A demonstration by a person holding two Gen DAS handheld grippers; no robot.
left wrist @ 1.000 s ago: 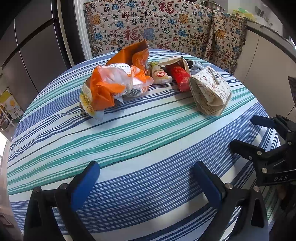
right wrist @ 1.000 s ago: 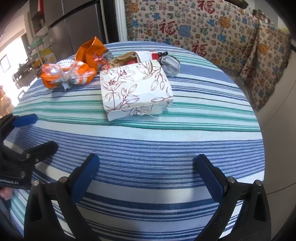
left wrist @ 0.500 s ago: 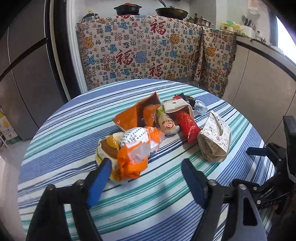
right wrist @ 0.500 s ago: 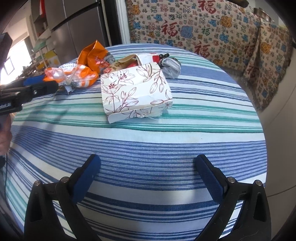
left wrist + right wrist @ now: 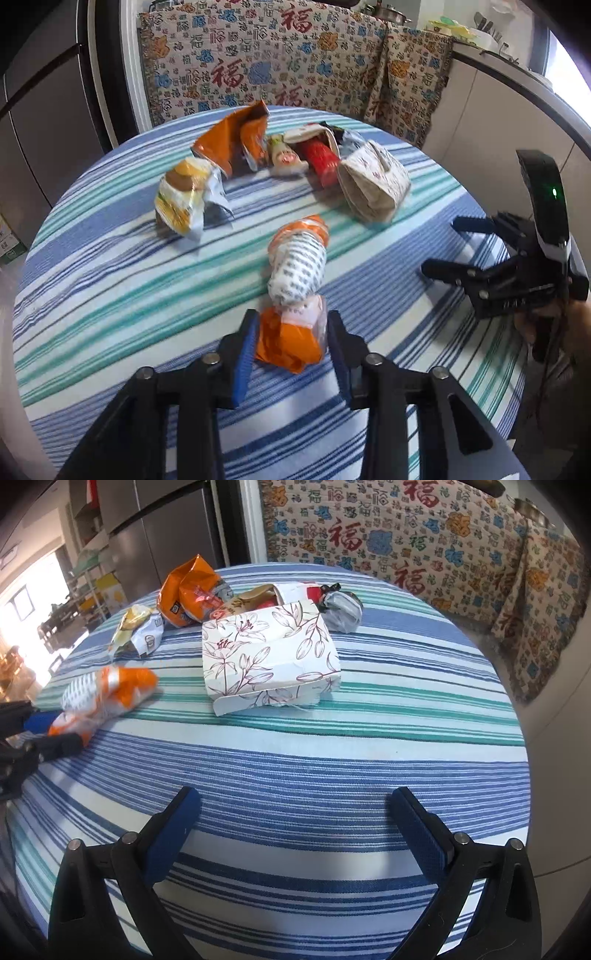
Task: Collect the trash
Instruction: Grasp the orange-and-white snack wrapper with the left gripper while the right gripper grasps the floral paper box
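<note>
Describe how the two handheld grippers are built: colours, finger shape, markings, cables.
Both the left gripper and the right gripper have black angular frames with silver bolts and blue ribbed finger pads. The right one carries a black module with a green light and a dark cable.

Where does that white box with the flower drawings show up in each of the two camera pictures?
Left wrist view: the floral box lies right of centre in the upper half, at the right end of the trash pile.
Right wrist view: the floral box sits just left of centre in the upper half, largest thing on the striped tablecloth.
Shared landmark: the orange snack bag stands behind it in both.
</note>
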